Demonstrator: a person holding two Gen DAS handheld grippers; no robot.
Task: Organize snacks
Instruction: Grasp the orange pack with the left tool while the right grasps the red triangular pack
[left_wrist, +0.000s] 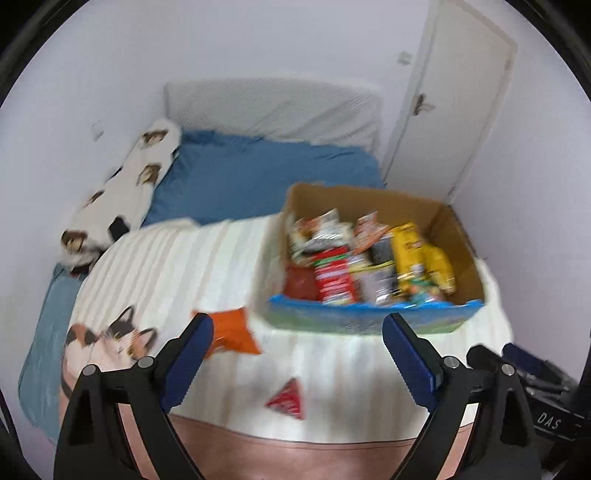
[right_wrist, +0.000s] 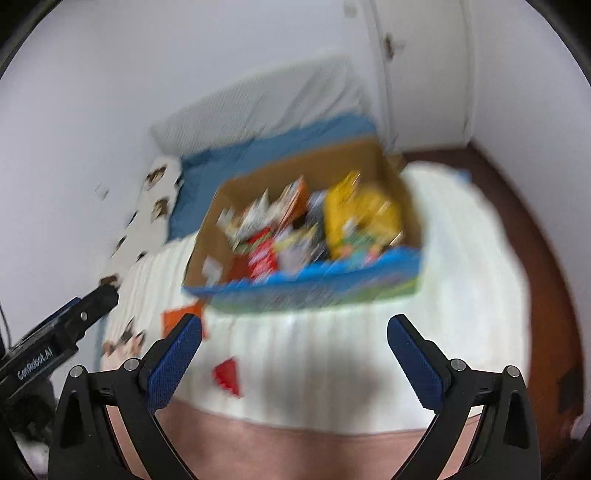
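Both tools, left (left_wrist: 297, 334) and right (right_wrist: 294, 334), hung spread and empty over the bed (left_wrist: 351, 365). Red packet (left_wrist: 288, 398) and orange packet (left_wrist: 232, 332) lay loose beside the snack-filled box (left_wrist: 373, 317); likely next, pinching one up.

Snack packets (right_wrist: 295, 236) in box (right_wrist: 306, 291) blurred beyond reading.

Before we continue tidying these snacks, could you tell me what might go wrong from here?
The cardboard box looks nearly full, so added packets may slide off. The orange packet and red packet lie flat on soft bedding, which open fingers could pinch instead. Both views are motion-blurred, so aiming may be off.
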